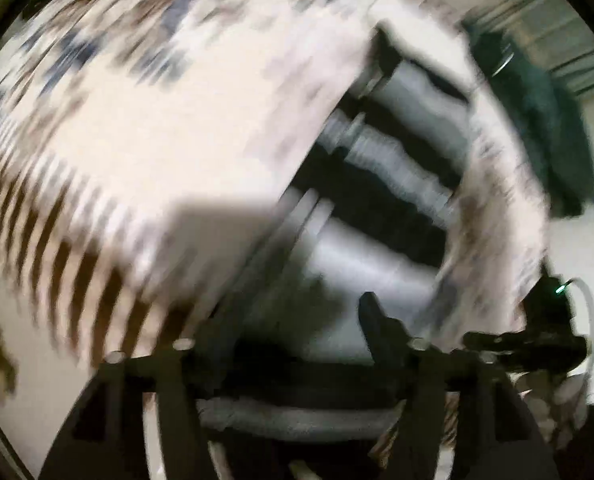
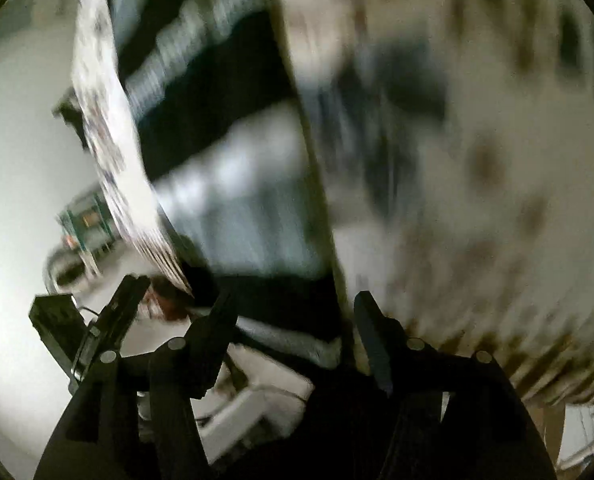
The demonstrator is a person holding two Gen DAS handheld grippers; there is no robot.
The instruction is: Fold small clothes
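Observation:
Both views are badly motion-blurred. A white garment (image 1: 157, 128) with brown and grey print and a brown-striped hem fills the left wrist view; it also shows in the right wrist view (image 2: 477, 200). Under it lies a black-and-white striped cloth (image 1: 393, 184), also visible in the right wrist view (image 2: 225, 128). My left gripper (image 1: 297, 328) has one finger (image 1: 377, 324) showing; the other is hidden by the blur. My right gripper (image 2: 293, 320) shows two fingers (image 2: 367, 320) spread apart, with the white garment's edge running between them. The other gripper (image 2: 113, 320) appears at lower left.
A dark green cloth (image 1: 537, 128) hangs at the right in the left wrist view. A pale surface (image 2: 13, 184) lies at the left in the right wrist view, with small cluttered objects (image 2: 85, 224) on it.

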